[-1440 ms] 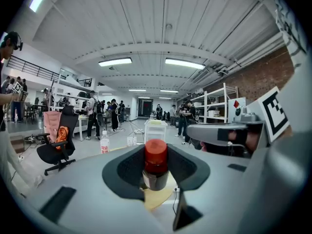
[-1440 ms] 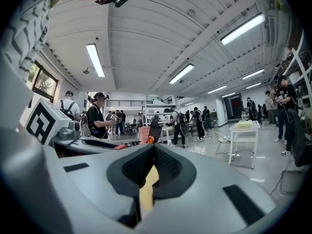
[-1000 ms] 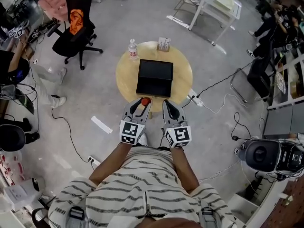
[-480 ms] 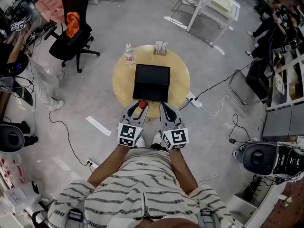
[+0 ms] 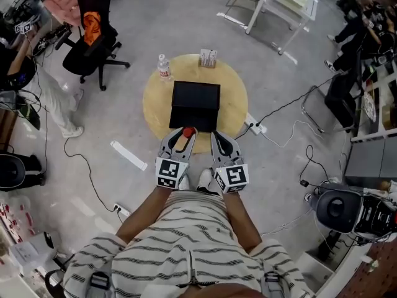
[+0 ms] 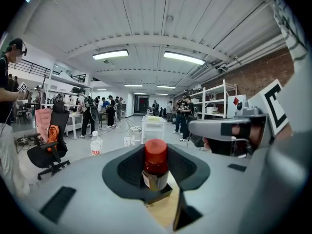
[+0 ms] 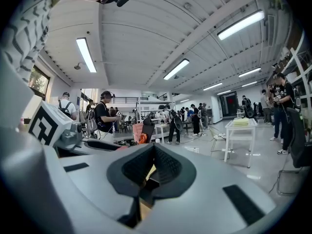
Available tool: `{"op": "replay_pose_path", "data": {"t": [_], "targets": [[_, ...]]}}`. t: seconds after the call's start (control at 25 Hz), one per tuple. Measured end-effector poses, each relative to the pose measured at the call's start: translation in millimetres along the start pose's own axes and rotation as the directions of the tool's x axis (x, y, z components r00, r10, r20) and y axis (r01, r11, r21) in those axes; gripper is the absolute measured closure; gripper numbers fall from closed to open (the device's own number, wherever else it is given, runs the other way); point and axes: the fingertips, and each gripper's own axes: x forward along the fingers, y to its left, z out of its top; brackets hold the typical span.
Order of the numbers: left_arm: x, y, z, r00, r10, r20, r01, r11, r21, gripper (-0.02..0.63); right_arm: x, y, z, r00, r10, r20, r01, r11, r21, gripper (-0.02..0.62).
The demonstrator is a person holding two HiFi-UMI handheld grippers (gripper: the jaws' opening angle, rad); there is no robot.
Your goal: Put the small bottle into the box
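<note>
**Step in hand.** The small bottle [image 6: 156,164], red-capped, is held upright in the left gripper [image 5: 181,139]. The jaws are closed against its sides just below the cap. It is carried just short of the near edge of the box [image 5: 195,106], over the rim of the round desk [image 5: 234,102]. The step is judged to be the carry towards the box, with placement not yet made.

**Right gripper.** The right gripper [image 5: 219,138] is held beside the left one, likewise at the near edge of the box. Its jaws are brought together and nothing is held between them.

**Next move.** The bottle is to be carried forward over the box, lowered inside, and released by parting the left jaws. An upright attitude should be kept during the descent. If the box proves closed, the lid would need lifting first, presumably by the free right gripper.

**Hidden or unclear.**
- It cannot be established from the head view whether the box is open or lidded; its top reads as a uniform black surface.
- The lower part of the bottle is masked by the jaw pads, and its label cannot be read.
- In both gripper views only a sliver of the box is seen past the jaws.
- A water bottle [image 5: 164,67] stands at the far left of the box, well apart from it.
</note>
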Motion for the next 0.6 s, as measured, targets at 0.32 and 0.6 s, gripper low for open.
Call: {"op": "replay_pose_path", "data": {"t": [0.32,0.6], "targets": [[28,-3,-3,1.000,0.011,-0.022,-0.011,1.000,0.012,0.457,5,-25,-10,1.000,0.005,-0.015,-0.005,1.000,0.021,0.586],[44,4,-18,0.998,0.025,-0.060,-0.024,1.000,0.007,0.457,14,-32,-25,0.999,0.019,-0.043,-0.017,0.999,0.039,0.586]]}}
